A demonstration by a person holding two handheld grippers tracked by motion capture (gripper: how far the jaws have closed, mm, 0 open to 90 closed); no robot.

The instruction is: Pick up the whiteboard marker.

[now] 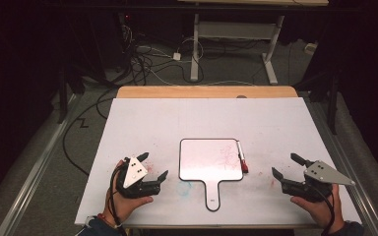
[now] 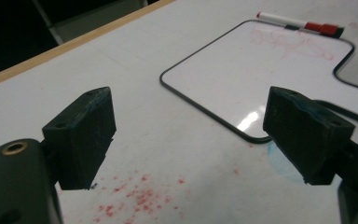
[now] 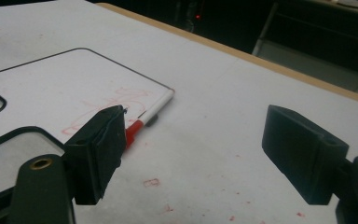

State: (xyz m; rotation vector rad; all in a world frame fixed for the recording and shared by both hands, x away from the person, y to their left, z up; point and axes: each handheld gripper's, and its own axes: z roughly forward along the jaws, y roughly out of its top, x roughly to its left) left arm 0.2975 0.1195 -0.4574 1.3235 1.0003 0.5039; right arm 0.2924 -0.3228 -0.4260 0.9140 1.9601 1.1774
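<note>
A small paddle-shaped whiteboard [image 1: 210,160] with a handle lies in the middle of the white table, faint red scribbles on it. A white marker with a red cap [image 1: 241,157] lies along its right edge. In the left gripper view the whiteboard [image 2: 256,70] and the marker [image 2: 303,23] lie ahead to the right. In the right gripper view the marker [image 3: 154,112] lies by the whiteboard [image 3: 60,88] just past the left jaw. My left gripper [image 1: 153,166] rests open left of the board, and my right gripper [image 1: 286,166] rests open to its right. Nothing sits between either pair of jaws.
Red marker smudges [image 2: 135,196] and a pale blue stain [image 1: 185,186] mark the table top. A wooden strip [image 1: 206,92] edges the far side. Beyond it, cables [image 1: 147,59] lie on the floor near another desk's white legs [image 1: 195,49].
</note>
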